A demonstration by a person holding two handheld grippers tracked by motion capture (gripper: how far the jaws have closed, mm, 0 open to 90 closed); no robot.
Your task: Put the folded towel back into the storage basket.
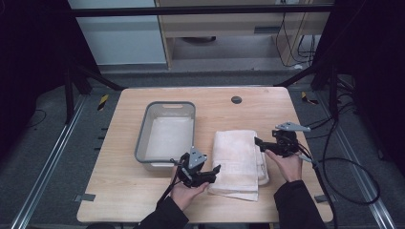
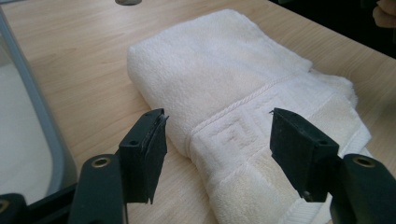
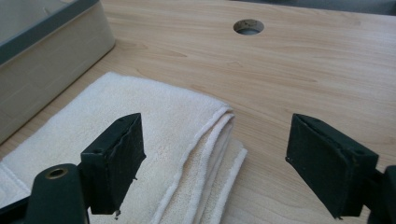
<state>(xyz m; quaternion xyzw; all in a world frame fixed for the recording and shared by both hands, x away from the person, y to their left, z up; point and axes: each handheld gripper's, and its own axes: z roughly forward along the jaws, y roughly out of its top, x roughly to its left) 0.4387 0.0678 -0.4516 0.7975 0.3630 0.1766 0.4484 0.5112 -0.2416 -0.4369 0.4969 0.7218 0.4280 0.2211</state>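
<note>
Lying on the table (image 1: pixel 129 200) beside the grey tub (image 1: pixel 143 138), the folded white towel (image 1: pixel 236 160) is sitting between the left gripper (image 1: pixel 216 170) and right gripper (image 1: pixel 258 141), both jaws wide open.

Even, soft light falls on the wooden surface (image 1: pixel 143 191) from above; the surroundings sink into darkness. The high view looks soft and low-detail. Both gripper views are brighter, with faint shadows.
</note>
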